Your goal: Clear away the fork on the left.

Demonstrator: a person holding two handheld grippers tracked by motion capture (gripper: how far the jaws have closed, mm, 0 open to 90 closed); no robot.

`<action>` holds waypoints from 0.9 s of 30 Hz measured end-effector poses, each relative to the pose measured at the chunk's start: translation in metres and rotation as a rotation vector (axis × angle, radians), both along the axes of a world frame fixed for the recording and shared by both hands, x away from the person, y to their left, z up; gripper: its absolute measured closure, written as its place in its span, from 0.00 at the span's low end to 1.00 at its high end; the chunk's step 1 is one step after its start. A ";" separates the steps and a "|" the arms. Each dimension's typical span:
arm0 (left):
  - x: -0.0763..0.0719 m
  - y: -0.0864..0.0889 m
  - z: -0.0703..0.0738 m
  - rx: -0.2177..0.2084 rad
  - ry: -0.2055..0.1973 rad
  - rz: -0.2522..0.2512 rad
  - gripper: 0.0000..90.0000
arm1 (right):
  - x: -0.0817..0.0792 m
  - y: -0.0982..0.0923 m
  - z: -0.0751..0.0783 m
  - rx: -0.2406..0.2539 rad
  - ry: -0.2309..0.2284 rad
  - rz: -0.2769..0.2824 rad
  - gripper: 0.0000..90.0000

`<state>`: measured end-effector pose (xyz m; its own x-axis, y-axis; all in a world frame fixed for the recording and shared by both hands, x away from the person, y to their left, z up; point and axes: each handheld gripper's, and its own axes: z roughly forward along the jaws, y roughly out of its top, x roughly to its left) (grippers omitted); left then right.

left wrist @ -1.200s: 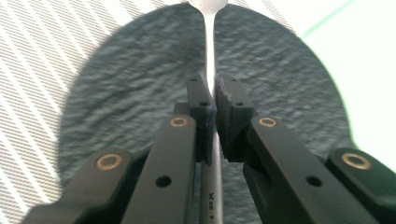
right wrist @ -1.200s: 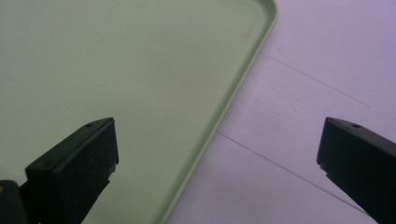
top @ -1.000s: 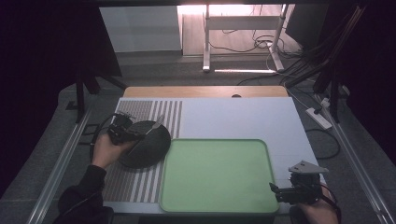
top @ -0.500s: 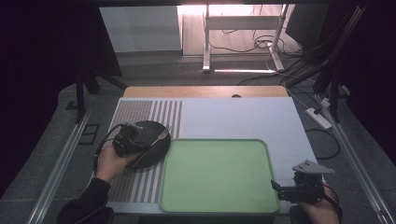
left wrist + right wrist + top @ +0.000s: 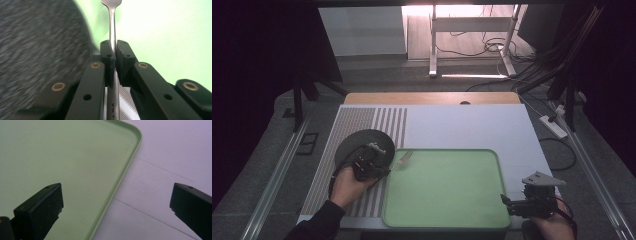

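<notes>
While left tongs (image 5: 113, 53) clamp a fork (image 5: 111, 25) (handle between pads), right tongs (image 5: 116, 202) gape — astride green tray (image 5: 130, 167) rim.

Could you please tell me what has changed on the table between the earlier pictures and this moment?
The left gripper, shut on the fork, has carried it rightward from over the dark plate, so the fork's head now reaches over the left edge of the green tray. The plate and tray lie where they were, and the right gripper remains open at the tray's near right corner.
</notes>
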<state>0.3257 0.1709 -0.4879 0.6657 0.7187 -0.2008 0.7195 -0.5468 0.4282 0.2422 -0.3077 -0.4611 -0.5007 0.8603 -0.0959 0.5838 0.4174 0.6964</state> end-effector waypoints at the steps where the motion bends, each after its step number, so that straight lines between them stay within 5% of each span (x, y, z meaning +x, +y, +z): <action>1: -0.001 -0.005 0.000 -0.004 0.003 -0.005 0.93 | 0.000 0.000 0.000 0.000 0.000 0.000 0.00; 10: -0.012 -0.052 -0.007 -0.010 0.038 -0.086 0.93 | 0.000 0.002 -0.001 -0.017 0.010 0.009 0.00; 21: -0.021 -0.071 -0.020 0.026 0.081 -0.145 0.92 | 0.000 0.003 -0.001 -0.022 0.011 0.018 0.00; 25: -0.022 -0.072 -0.014 0.018 0.023 -0.143 0.87 | 0.001 0.003 -0.001 -0.025 0.014 0.019 0.00; 27: -0.018 -0.075 -0.006 -0.007 -0.034 -0.142 0.95 | 0.001 0.003 -0.001 -0.026 0.015 0.018 0.00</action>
